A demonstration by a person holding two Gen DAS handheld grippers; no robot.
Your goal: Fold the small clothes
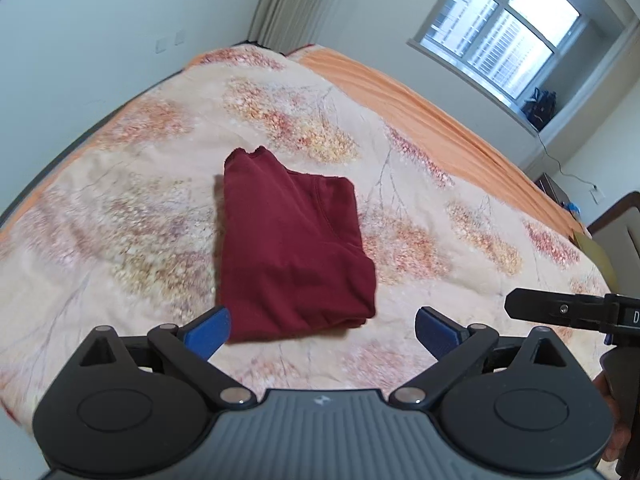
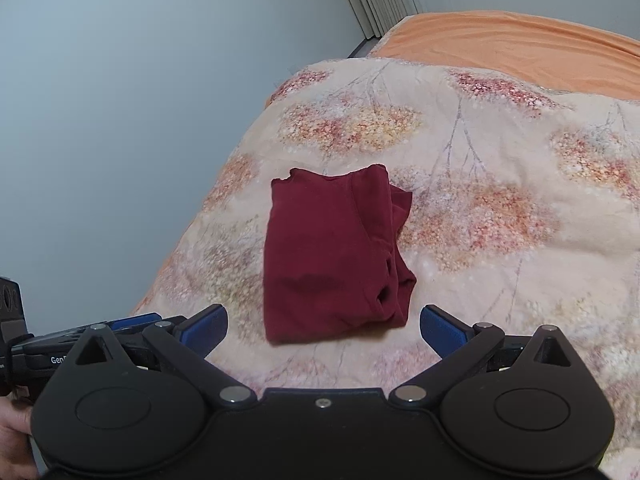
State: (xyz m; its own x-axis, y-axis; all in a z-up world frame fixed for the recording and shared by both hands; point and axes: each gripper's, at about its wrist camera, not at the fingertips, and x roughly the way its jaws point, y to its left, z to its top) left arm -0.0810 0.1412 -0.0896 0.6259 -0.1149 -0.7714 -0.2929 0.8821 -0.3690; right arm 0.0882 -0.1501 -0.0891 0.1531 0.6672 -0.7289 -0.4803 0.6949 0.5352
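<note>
I hold my left gripper (image 1: 322, 327) and my right gripper (image 2: 323, 327) side by side above the flowery beige blanket (image 1: 120, 208), both spread wide. The folded dark red cloth shirt (image 1: 294, 248) lies flat in front, untouched.

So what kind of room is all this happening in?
A bedroom, most likely. The dark red folded garment lies on a bed covered by a floral quilt with an orange sheet beyond it. Plain walls, a window and a curtain at the far end suggest a home.
</note>
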